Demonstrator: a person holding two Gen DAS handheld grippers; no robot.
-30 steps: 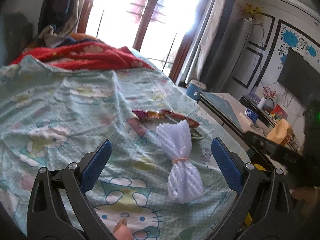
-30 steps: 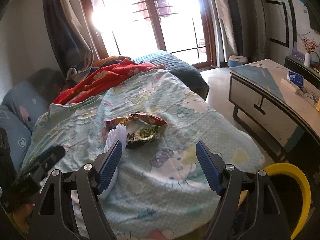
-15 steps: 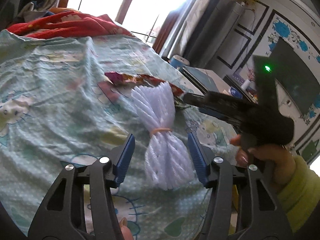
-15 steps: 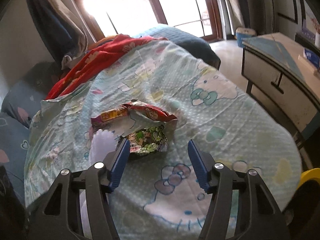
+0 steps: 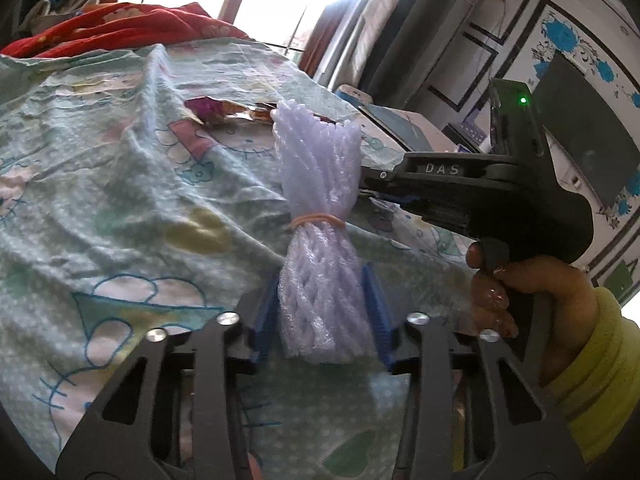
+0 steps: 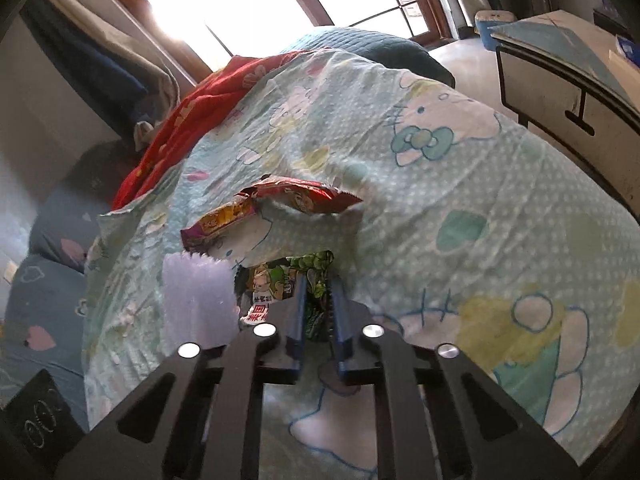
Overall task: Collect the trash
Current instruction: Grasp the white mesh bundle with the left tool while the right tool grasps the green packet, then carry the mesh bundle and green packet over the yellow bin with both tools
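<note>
A white foam net bundle (image 5: 316, 168) tied with a rubber band lies on the bed. My left gripper (image 5: 322, 276) has its jaws closing, and both blue pads press on the bundle's near end. In the right wrist view the same bundle (image 6: 198, 300) lies just left of my right gripper (image 6: 318, 284), which is shut on a green snack wrapper (image 6: 276, 280). Beyond it lie a red wrapper (image 6: 304, 196) and a yellow-purple wrapper (image 6: 218, 224). The left wrist view shows the right gripper's black body (image 5: 480, 188) and the hand (image 5: 520, 288) holding it, its tips hidden behind the bundle.
The trash lies on a pale green cartoon-cat bedsheet (image 6: 480, 184). A red blanket (image 6: 192, 120) is bunched at the bed's far end and blue pillows (image 6: 52, 240) lie at the left. A low cabinet (image 6: 560, 80) stands to the right of the bed.
Both grippers came down toward the bed. The left one closed from wide open onto the foam net bundle. The right one moved up to the green wrapper and shut on it.
</note>
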